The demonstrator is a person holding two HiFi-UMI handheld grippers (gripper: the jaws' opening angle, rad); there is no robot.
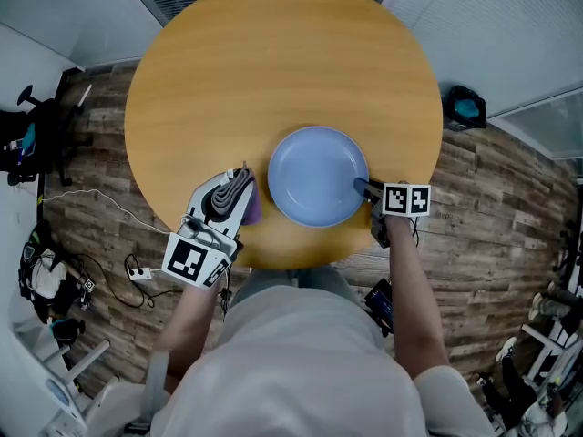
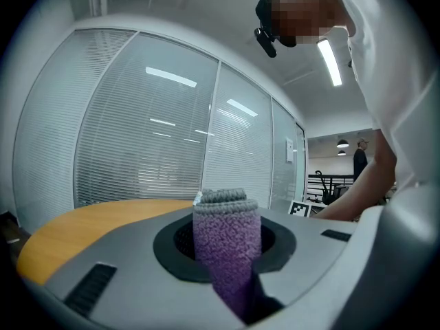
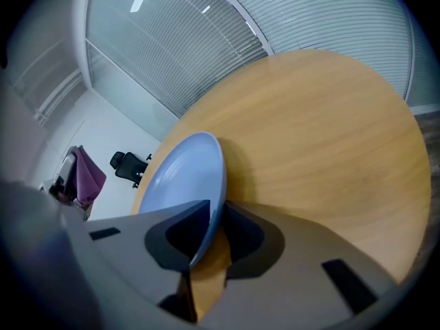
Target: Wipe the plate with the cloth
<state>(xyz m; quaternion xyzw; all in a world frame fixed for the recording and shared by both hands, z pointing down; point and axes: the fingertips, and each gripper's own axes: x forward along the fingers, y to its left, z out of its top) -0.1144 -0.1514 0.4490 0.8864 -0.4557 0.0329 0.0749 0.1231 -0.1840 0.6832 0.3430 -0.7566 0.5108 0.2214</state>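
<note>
A pale blue plate (image 1: 317, 176) lies on the round wooden table (image 1: 273, 62), near its front edge. My right gripper (image 1: 362, 188) reaches in from the right, and its jaws are closed over the plate's right rim. In the right gripper view the rim of the plate (image 3: 185, 174) runs between the two pads of the right gripper (image 3: 210, 236), one above it and one below. To the plate's left, my left gripper (image 1: 239, 182) is shut on a folded purple and grey cloth (image 1: 250, 206). The cloth (image 2: 227, 239) stands up between that gripper's jaws.
The table's far half (image 3: 323, 136) is bare wood. A black office chair (image 1: 27, 135) stands on the plank floor at the left, with cables and a power strip (image 1: 137, 271) near it. A dark bag (image 1: 465, 107) sits at the right. Glass walls with blinds surround the room.
</note>
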